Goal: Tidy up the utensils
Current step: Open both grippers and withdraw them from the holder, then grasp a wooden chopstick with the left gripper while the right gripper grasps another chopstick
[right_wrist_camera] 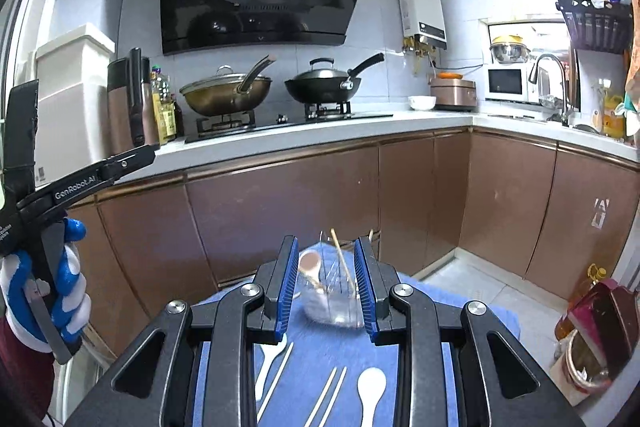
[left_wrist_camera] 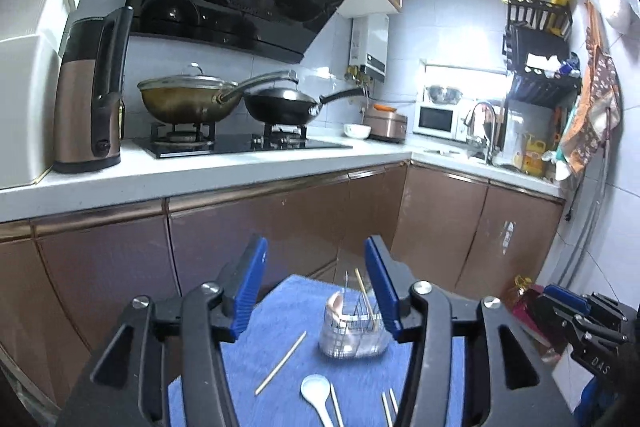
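A wire utensil holder [left_wrist_camera: 354, 331] stands on a blue cloth [left_wrist_camera: 280, 311], holding a wooden spoon [left_wrist_camera: 335, 305] and a chopstick [left_wrist_camera: 364, 291]. Loose on the cloth lie a white spoon [left_wrist_camera: 316, 393] and several chopsticks [left_wrist_camera: 281, 363]. My left gripper [left_wrist_camera: 316, 289] is open and empty, raised above the cloth. In the right wrist view, my right gripper [right_wrist_camera: 326, 287] is open and empty above the holder [right_wrist_camera: 334, 303]. Below it lie two white spoons [right_wrist_camera: 371, 393] [right_wrist_camera: 269, 363] and chopsticks [right_wrist_camera: 326, 401].
A kitchen counter [left_wrist_camera: 224, 173] runs behind, with a kettle [left_wrist_camera: 90, 95], two woks on a stove [left_wrist_camera: 240, 143], a rice cooker, a microwave [left_wrist_camera: 436, 119] and a sink tap. Brown cabinets [right_wrist_camera: 280, 211] stand below. An oil bottle [right_wrist_camera: 588, 291] and bags sit on the floor at right.
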Demonstrator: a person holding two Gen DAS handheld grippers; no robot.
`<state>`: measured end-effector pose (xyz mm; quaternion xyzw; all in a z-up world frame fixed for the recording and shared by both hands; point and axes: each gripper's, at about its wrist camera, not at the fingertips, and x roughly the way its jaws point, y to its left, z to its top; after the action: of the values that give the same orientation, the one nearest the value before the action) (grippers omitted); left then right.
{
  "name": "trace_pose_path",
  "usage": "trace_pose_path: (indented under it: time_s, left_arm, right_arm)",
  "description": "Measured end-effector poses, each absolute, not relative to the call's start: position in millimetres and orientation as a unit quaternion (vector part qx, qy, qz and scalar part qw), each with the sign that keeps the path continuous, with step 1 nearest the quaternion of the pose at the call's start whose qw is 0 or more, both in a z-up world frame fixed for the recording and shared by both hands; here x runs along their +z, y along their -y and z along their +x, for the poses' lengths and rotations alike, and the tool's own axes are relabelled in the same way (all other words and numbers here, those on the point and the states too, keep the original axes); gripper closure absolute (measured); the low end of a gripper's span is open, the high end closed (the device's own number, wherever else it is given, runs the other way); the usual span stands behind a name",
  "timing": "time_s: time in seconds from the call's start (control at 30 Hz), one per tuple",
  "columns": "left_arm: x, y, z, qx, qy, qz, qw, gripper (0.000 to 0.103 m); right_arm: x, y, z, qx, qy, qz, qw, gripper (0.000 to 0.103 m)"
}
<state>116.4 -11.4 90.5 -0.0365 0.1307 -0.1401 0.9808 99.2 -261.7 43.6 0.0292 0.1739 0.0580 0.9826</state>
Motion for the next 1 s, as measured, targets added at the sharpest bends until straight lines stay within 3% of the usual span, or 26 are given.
trace_pose_path:
  time_s: [0.27,0.73,1.0]
  left_arm:
    - [58.0,1.4,123.7,-0.143,-0.204,-0.044,0.967,0.044]
    - [-60.3,-10.5,211.8,-0.142,-0.361,-0.041,0.921,0.044]
    - [-118.5,-8.3,263.0,-0.152,-0.439,-0.021,0.885,0.045]
  right_arm:
    - [11.2,262.2,106.6,0.072,-0.259,0.048,0.962,0.074]
    - [-134.8,255.5,216.0,0.115,-0.483,0.129,0.858,0.076]
    - [-189.1,260.0,263.3,0.104,-0.551,0.142,0.816,0.077]
